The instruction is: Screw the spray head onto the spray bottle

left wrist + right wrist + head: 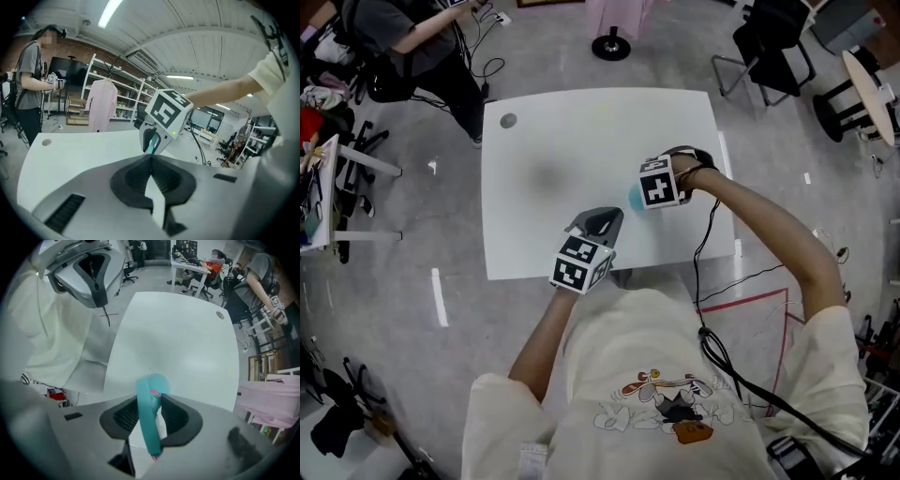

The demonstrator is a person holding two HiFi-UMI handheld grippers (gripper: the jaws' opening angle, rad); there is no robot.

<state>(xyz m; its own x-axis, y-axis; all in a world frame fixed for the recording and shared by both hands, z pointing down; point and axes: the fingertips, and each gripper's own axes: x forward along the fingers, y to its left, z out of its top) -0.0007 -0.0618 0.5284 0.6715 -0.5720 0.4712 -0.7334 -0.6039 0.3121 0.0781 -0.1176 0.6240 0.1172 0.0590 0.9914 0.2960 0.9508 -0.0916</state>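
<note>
My right gripper [643,194] hovers over the right part of the white table [544,159], shut on a teal spray head [634,197]. In the right gripper view, the spray head [148,414] is a curved teal piece with a pink bit, clamped between the dark pads [179,418]. My left gripper [606,221] hangs at the table's front edge with its jaws shut on nothing. In the left gripper view, the pads [166,180] meet, and the right gripper [151,146] faces them with the teal part between its fingers. No separate bottle body shows.
A small grey disc [508,120] lies at the table's far left corner. A person [422,37] stands beyond that corner. Office chairs [773,47] and a round black stand base [610,45] are behind the table. A cable [705,281] runs down from my right arm.
</note>
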